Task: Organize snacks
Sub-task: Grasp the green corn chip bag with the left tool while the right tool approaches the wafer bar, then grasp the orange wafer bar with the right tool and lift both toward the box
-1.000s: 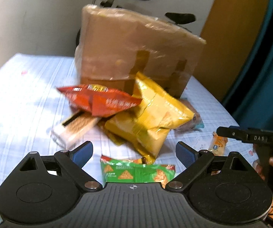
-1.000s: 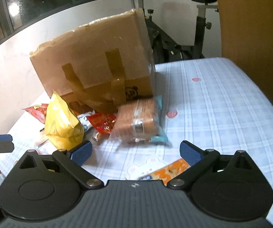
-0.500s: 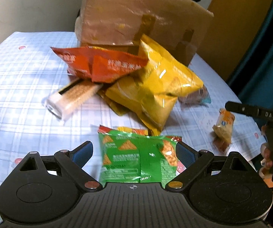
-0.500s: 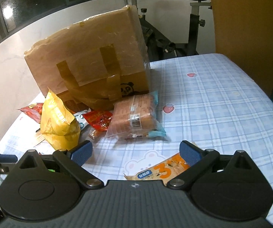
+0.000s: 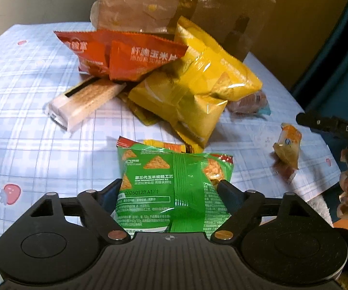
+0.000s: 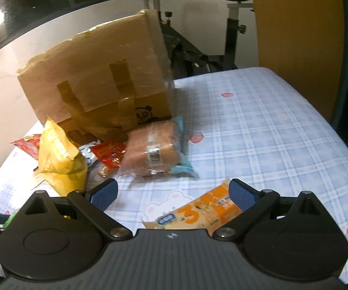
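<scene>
A green corn-chip bag (image 5: 174, 193) lies near the front of the checked tablecloth, on top of a small red and yellow packet (image 5: 169, 146). My left gripper (image 5: 170, 183) is closing on the green bag, and both pads touch its sides. Behind it are a yellow bag (image 5: 198, 91), a red bag (image 5: 125, 53) and a cracker pack (image 5: 86, 104). My right gripper (image 6: 172, 184) stands open low over the cloth. An orange packet (image 6: 198, 215) lies under it, beside the right pad. A wrapped bread pack (image 6: 154, 152) lies further back.
A taped cardboard box (image 6: 96, 87) stands behind the snack pile. An exercise bike (image 6: 198, 48) and a wooden panel (image 6: 294, 36) are beyond the table. The cloth's right half (image 6: 270, 133) is bare. The other gripper (image 5: 331, 125) and a hand show at the right table edge.
My left gripper came down and forward over the green bag, and its fingers drew in against the bag's sides. The right gripper barely moved; the orange packet sits closer under it.
</scene>
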